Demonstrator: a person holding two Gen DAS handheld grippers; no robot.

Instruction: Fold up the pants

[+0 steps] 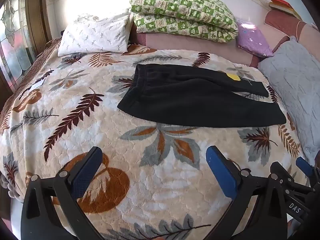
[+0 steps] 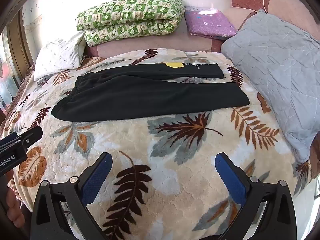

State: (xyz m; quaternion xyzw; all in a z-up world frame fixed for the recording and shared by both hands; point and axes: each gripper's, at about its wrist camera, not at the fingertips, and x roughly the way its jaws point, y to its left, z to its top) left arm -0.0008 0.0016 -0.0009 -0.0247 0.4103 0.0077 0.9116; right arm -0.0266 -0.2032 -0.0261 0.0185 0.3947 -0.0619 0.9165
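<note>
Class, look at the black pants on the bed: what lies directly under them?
The black pants lie flat on the leaf-patterned blanket, which shows all around them. The blanket beneath them is covered, so anything else there cannot be seen.

A bed carries a fleece blanket with brown and grey leaves. At its far edge lie a white pillow, a folded green checked quilt and a purple folded cloth — a grey quilted pillow lies to the right. Some books are stacked in the far corner.

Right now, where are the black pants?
The black pants lie spread flat on the leaf-print blanket, mid-frame in both wrist views, waistband left, with the grey pillow to their right.
</note>
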